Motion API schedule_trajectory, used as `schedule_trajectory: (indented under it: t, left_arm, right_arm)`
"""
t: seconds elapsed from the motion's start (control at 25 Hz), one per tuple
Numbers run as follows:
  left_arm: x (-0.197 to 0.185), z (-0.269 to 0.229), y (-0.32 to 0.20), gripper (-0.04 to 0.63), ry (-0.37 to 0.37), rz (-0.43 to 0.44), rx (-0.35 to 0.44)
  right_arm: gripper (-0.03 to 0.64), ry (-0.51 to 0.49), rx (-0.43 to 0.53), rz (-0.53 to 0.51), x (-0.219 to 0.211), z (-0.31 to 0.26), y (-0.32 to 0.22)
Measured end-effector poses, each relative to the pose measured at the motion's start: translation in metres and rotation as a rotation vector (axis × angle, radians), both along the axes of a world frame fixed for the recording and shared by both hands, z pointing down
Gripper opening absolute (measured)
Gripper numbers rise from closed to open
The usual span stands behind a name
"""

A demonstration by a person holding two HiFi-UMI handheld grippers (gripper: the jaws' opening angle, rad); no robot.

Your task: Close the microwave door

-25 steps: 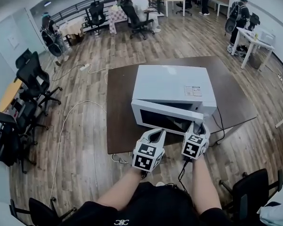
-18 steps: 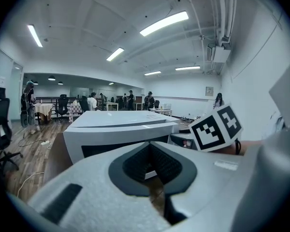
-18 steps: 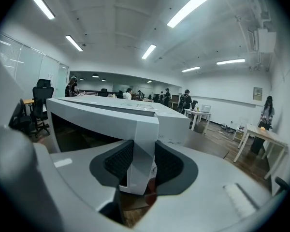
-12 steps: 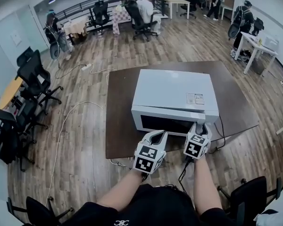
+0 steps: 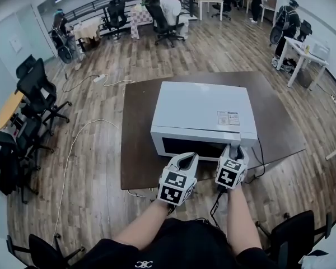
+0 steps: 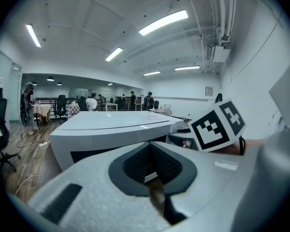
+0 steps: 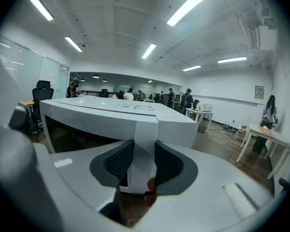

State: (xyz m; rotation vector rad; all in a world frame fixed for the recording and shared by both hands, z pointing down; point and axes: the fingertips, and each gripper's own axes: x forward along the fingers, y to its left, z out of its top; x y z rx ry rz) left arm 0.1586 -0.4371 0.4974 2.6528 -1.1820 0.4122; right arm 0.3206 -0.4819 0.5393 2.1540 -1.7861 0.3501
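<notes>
**Both grippers up at the microwave's front**

Over on the left, black office chairs (image 5: 36, 88) stand on the wood-plank floor (image 5: 101, 167), and a pale cable (image 5: 73, 150) snakes toward the dark brown rectangular table (image 5: 135, 161). On it sits the white box-shaped microwave (image 5: 204, 105), its dark-windowed door (image 5: 187, 145) lying flush along the front, facing the person. The left gripper (image 5: 186, 159) sits just in front of the door's middle, jaws pressed together with nothing between them, its marker cube (image 5: 175, 186) turned toward the head camera. On to the right gripper (image 5: 236, 149): jaws spread, tips up at the door's right-hand end, the white strip beside the window showing between the pads. A black lead (image 5: 261, 153) runs off the table edge just right of it
</notes>
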Motion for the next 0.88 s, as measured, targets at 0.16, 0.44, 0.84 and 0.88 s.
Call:
schedule_trajectory:
  t: [0.16, 0.44, 0.84, 0.88]
  left_arm:
    - [0.0, -0.002, 0.0, 0.008, 0.0, 0.0, -0.003]
    - [-0.002, 0.001, -0.003, 0.008, -0.005, -0.015, -0.004]
    - [-0.001, -0.005, -0.001, 0.008, 0.002, -0.013, 0.006]
    - [0.0, -0.006, 0.0, 0.008, 0.003, -0.01, 0.007]
  right_arm:
    - [0.143, -0.002, -0.008, 0.0, 0.003, -0.002, -0.006]
    - [0.147, 0.007, -0.003, -0.007, 0.005, 0.001, -0.01]
    - [0.008, -0.021, 0.15, -0.024, -0.006, -0.037, 0.016]
    - [0.008, -0.041, 0.165, -0.039, -0.009, -0.042, 0.02]
